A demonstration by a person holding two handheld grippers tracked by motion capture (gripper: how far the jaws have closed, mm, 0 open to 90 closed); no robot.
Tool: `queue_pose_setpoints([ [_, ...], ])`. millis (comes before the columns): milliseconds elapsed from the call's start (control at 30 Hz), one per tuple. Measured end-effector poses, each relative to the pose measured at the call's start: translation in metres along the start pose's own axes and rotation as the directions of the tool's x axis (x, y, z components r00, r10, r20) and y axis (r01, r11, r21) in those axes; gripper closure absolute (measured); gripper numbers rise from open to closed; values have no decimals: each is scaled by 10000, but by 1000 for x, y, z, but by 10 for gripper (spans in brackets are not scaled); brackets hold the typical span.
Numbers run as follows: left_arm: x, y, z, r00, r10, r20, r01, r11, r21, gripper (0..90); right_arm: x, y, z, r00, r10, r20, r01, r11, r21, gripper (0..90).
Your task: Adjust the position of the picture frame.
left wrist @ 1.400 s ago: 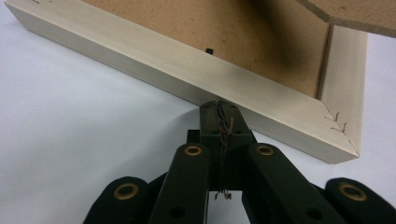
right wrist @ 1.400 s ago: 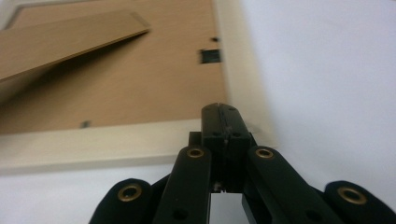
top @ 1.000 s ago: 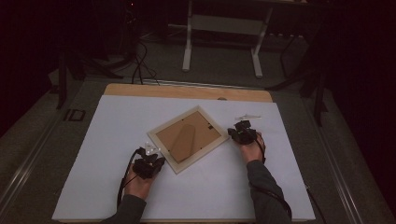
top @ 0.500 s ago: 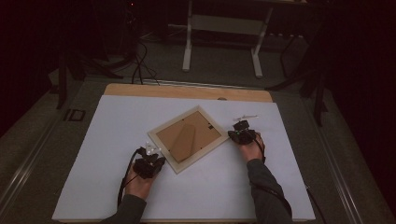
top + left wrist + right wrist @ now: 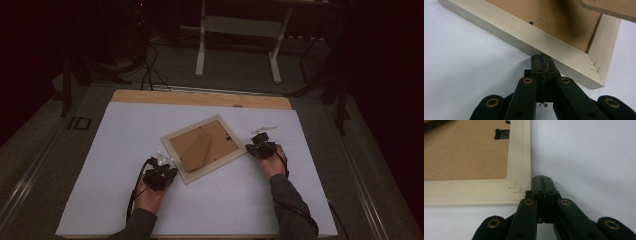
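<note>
Now both the left gripper and right gripper, jaws pressed together, are nudging the picture frame at opposite sides, probably needing gentle, even pushes to square it.

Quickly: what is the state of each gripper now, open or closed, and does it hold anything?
Left gripper: closed, holding nothing, tips at the side of the frame.
Right gripper: closed, holding nothing, tips beside the frame's corner.
</note>
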State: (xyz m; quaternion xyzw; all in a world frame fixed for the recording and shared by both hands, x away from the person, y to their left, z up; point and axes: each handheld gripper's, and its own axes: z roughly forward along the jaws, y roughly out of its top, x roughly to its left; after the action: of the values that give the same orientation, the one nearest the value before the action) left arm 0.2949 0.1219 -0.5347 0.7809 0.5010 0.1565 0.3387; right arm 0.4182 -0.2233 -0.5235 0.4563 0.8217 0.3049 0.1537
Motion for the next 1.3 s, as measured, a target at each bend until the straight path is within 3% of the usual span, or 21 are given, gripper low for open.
queue_pose_setpoints([
  [300,1,0,0,10000,-23,68,22,10000,44,900,4,-17,-13,9996,198,-211,-198,9998,11,900],
  [367,-1,1,0,9999,106,-115,-105,9999,90,900,6,-21,-17,9995,227,-207,-226,9997,74,900],
  [467,0,4,2,9999,75,-146,-73,9999,136,900,10,-28,-25,10000,-29,-74,31,9995,310,900],
  [633,1,6,3,9998,99,-200,-95,9998,187,900,14,-39,-33,10000,-6,-47,7,9997,237,900],
  [833,4,10,5,9996,105,-253,-97,9995,287,900,14,-39,-33,9999,-65,-150,69,9996,262,900],
  [1100,7,13,7,9998,-1,-175,7,9994,342,900,10,-32,-26,9986,496,-175,-493,9987,120,900],
  [1300,14,18,13,9995,-231,-198,236,9995,232,900,15,-41,-32,9974,703,-155,-704,9975,-14,900],
])
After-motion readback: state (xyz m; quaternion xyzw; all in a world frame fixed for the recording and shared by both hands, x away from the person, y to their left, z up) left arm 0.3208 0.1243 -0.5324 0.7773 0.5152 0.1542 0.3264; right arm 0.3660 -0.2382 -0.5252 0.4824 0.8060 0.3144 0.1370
